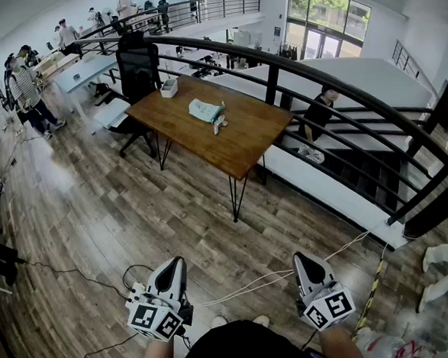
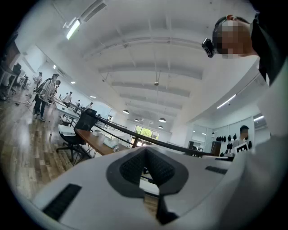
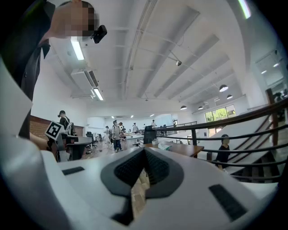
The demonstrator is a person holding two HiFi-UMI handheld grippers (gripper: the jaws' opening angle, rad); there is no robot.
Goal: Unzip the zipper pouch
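Wooden table (image 1: 246, 146) carries the zipper pouch (image 1: 203, 109), well apart from me. I hold left gripper (image 1: 171, 265) and right gripper (image 1: 305, 260) low by my body, both clenched and empty; my guess is approach posture, pouch out of reach.

No words or numbers can be read. The left cube (image 1: 155, 318) and right cube (image 1: 329, 306) show only black-and-white squares, no letters.
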